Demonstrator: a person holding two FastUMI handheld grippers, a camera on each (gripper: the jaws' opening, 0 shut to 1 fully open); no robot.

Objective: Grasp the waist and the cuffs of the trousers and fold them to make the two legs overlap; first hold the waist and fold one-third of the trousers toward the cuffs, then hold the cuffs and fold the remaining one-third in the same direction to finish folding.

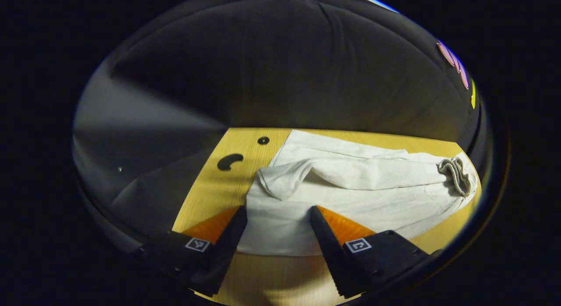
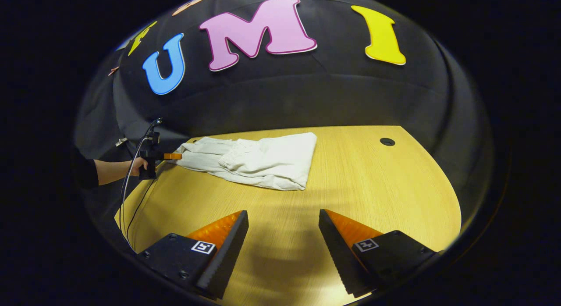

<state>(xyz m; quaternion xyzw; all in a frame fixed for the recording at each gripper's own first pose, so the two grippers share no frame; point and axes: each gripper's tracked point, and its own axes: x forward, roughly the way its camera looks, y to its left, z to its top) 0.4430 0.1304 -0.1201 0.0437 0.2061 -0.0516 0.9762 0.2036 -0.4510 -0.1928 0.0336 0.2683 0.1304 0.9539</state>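
White trousers (image 1: 350,187) lie crumpled on the wooden table (image 1: 210,196). One leg end is folded back over the other (image 1: 280,183), and the ribbed waistband (image 1: 458,176) sits at the far right. My left gripper (image 1: 278,214) is open just over the near cloth edge, with fabric showing between its spread fingers. In the right gripper view the trousers (image 2: 258,161) lie far across the table. A hand (image 2: 139,165) holds the left gripper (image 2: 172,156) at their left end. My right gripper (image 2: 282,218) is open over bare wood, well short of the cloth.
A round hole (image 1: 263,140) and a crescent-shaped cutout (image 1: 229,161) mark the tabletop left of the trousers. Another round hole (image 2: 387,142) lies at the far right of the table (image 2: 372,187). A cable (image 2: 131,183) hangs from the left gripper. Black cloth walls close off the back.
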